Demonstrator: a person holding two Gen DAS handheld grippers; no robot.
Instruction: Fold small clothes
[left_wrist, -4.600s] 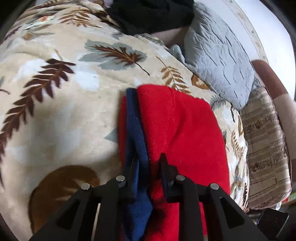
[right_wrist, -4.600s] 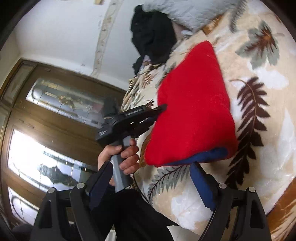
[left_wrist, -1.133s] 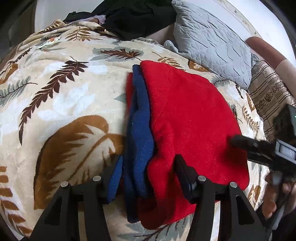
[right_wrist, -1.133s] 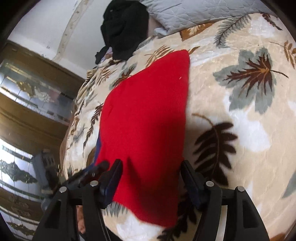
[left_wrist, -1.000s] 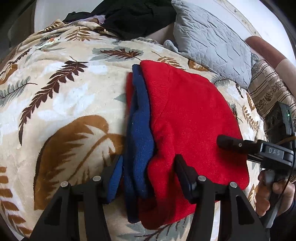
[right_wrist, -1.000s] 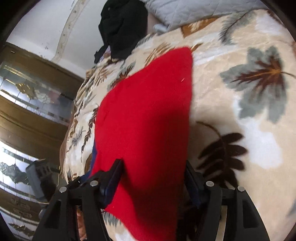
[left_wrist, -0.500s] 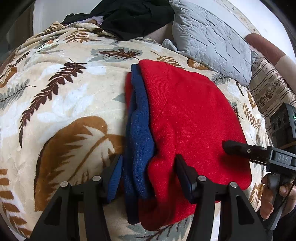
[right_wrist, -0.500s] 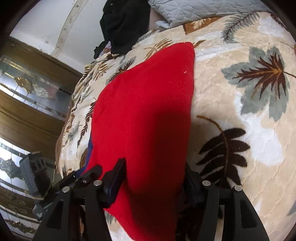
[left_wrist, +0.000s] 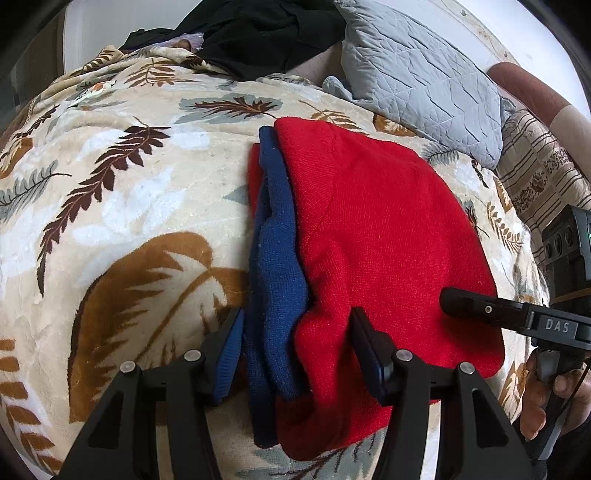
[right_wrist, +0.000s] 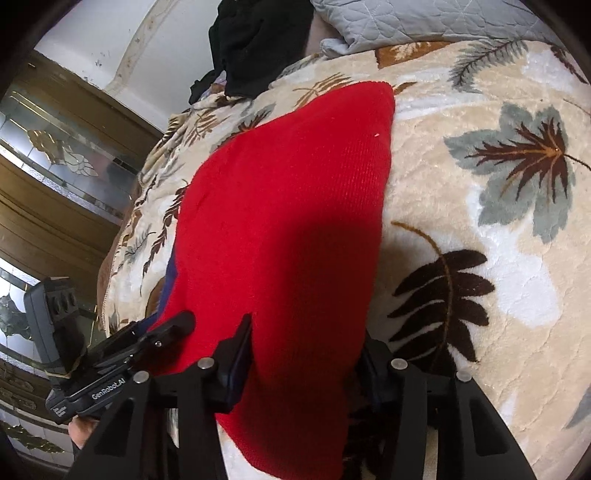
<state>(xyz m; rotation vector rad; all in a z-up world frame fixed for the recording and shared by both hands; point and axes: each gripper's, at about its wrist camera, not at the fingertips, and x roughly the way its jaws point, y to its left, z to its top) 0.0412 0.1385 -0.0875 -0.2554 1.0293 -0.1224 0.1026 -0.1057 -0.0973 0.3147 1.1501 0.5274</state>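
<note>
One folded garment, a red knit sweater (left_wrist: 388, 236) with blue trim (left_wrist: 277, 258) showing along its left edge, lies on a cream leaf-patterned fleece blanket (left_wrist: 122, 206) that covers the bed. Two grippers work at its near edge. The left gripper (left_wrist: 295, 350) straddles the blue-and-red layered corner, its blue-padded fingers (left_wrist: 229, 354) standing apart on either side of the cloth without clearly pinching it. The right gripper (right_wrist: 306, 354) straddles the red near edge; its jaws have just been closing with the fabric between them, though its right finger is lost in shadow, so whether the pads actually press the cloth is hard to tell. Each gripper also shows in the other's view, with only part of the person's hand (left_wrist: 543, 398) visible around the handle at the frame's edge. Behind the sweater sit one grey quilted pillow (left_wrist: 417, 81), one striped cushion (left_wrist: 543, 177) cut off at the right, and one heap of black clothing (left_wrist: 258, 33) whose separate pieces cannot be counted. Wooden doors with patterned glass (right_wrist: 55, 155) fill the left of the right wrist view.
</note>
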